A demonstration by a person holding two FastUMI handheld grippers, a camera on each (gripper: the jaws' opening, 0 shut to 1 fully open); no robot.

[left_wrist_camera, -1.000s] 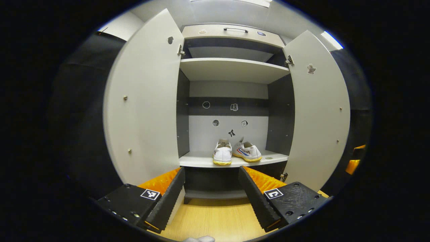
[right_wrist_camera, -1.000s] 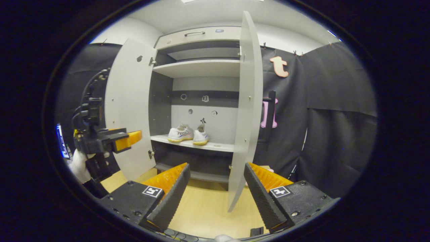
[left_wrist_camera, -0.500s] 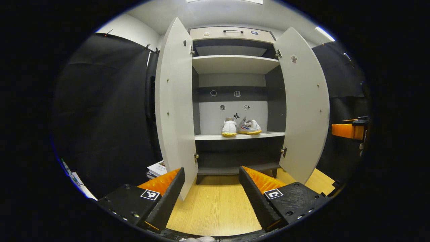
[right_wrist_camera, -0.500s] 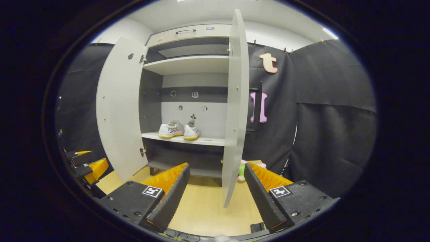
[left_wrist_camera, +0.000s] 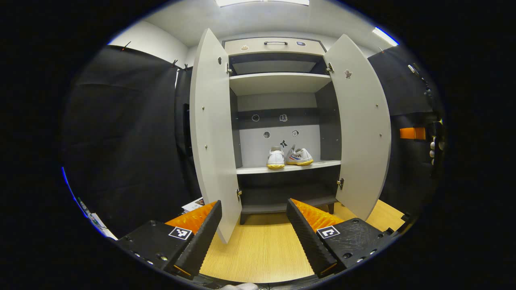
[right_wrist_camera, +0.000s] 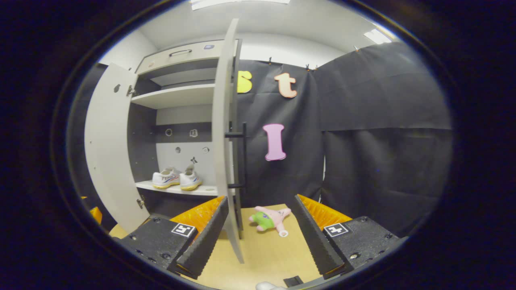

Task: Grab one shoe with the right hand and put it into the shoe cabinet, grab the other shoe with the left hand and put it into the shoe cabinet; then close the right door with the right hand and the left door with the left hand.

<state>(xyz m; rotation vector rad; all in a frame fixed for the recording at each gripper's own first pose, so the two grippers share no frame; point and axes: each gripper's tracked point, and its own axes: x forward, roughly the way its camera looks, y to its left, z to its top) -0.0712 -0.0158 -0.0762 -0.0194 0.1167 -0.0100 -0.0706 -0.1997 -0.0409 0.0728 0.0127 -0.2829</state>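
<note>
A wooden floor (left_wrist_camera: 262,249) lay before the shoe cabinet (left_wrist_camera: 278,82), whose left door (left_wrist_camera: 209,133) and right door (left_wrist_camera: 363,129) stood open. Both shoes (left_wrist_camera: 288,157) sat side by side on its shelf (left_wrist_camera: 258,169). The left gripper (left_wrist_camera: 254,235) and right gripper (right_wrist_camera: 260,237) hung spread and empty.
</note>
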